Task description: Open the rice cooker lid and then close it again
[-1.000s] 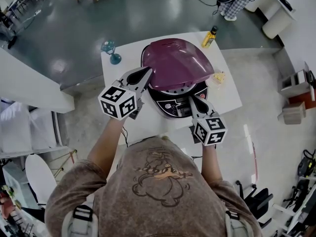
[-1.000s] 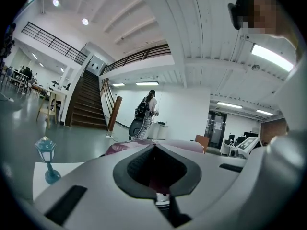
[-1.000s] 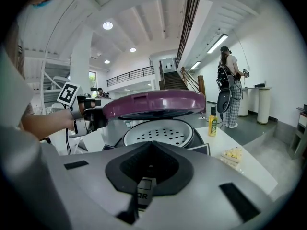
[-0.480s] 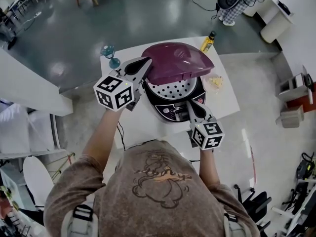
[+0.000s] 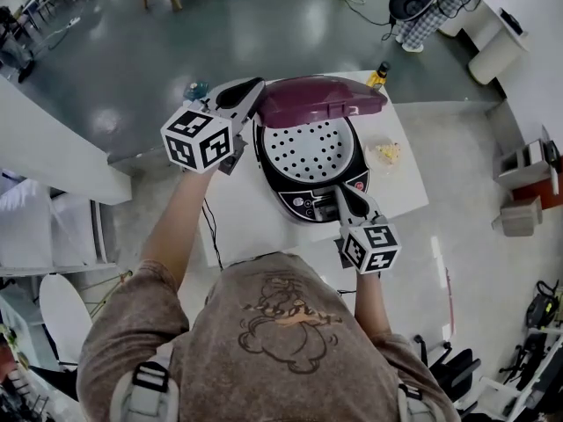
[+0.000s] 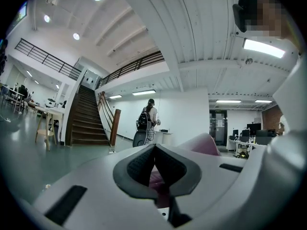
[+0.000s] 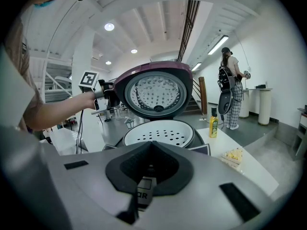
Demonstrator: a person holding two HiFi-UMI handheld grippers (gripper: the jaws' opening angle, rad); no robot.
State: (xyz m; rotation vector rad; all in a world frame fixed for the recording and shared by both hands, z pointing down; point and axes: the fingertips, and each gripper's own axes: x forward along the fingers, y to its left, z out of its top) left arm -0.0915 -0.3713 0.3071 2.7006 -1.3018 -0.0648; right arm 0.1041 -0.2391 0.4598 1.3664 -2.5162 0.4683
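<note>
The rice cooker (image 5: pixel 310 156) is set on a table (image 5: pixel 233 222), lid (image 5: pixel 321 100) raised; the left gripper (image 5: pixel 259 84) — jaws pressed together — is held at the lid's edge; the right gripper (image 5: pixel 339 192), likewise closed, at the cooker's front.

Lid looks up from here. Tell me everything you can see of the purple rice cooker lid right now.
The glossy purple domed plastic lid stands open, tilted close to upright, rising from the far side of the black rice cooker body. The right gripper view shows its underside: a round silvery perforated plate inside a dark ring, facing the person. The closed left tongs appear to touch its left edge; nothing else is seen touching it.
</note>
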